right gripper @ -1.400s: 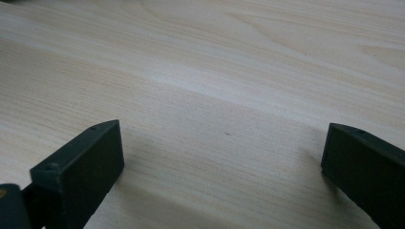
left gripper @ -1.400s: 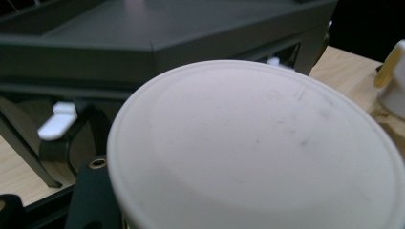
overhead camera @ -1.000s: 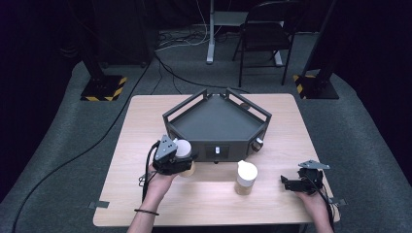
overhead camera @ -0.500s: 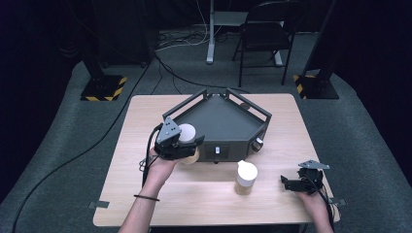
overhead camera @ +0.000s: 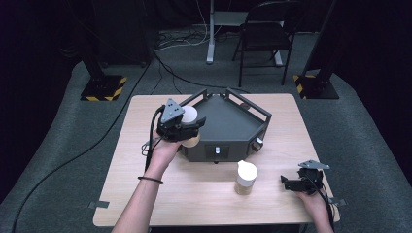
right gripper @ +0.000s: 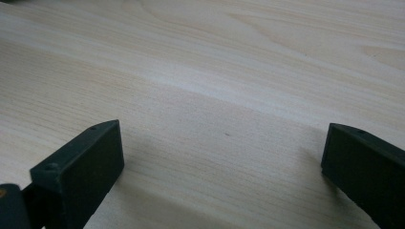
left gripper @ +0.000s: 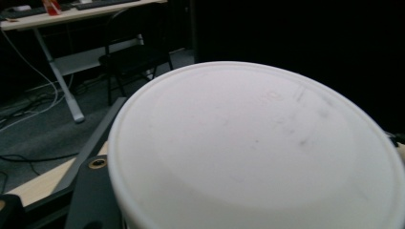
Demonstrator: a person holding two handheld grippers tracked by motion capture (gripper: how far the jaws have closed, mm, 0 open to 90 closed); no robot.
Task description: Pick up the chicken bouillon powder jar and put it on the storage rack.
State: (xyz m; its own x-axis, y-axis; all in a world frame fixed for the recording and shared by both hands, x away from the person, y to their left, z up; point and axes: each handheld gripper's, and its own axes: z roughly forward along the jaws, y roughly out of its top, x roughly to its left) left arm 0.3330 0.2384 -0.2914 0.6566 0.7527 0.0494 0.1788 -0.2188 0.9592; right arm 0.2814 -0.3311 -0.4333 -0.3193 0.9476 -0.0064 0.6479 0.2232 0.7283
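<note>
My left gripper (overhead camera: 191,128) is shut on a tan cup with a white lid (overhead camera: 190,115) and holds it in the air over the left front corner of a dark grey angular tray (overhead camera: 233,127). That lid (left gripper: 253,152) spreads across most of the left gripper view, with the tray's edge (left gripper: 90,186) below it. A second lidded tan cup (overhead camera: 246,177) stands on the table in front of the tray. My right gripper (overhead camera: 287,183) rests near the table's right front corner, its jaws open over bare wood (right gripper: 222,157).
The wooden table (overhead camera: 141,121) stands on grey carpet. A black folding chair (overhead camera: 265,39) and a desk leg (overhead camera: 210,34) are beyond the far edge. Hazard-striped stand bases (overhead camera: 104,90) sit on the floor at the far left and right, with cables trailing.
My left gripper has lifted the lidded cup off the table and carried it up and toward the tray's left corner. The right gripper and the second cup have stayed put.
</note>
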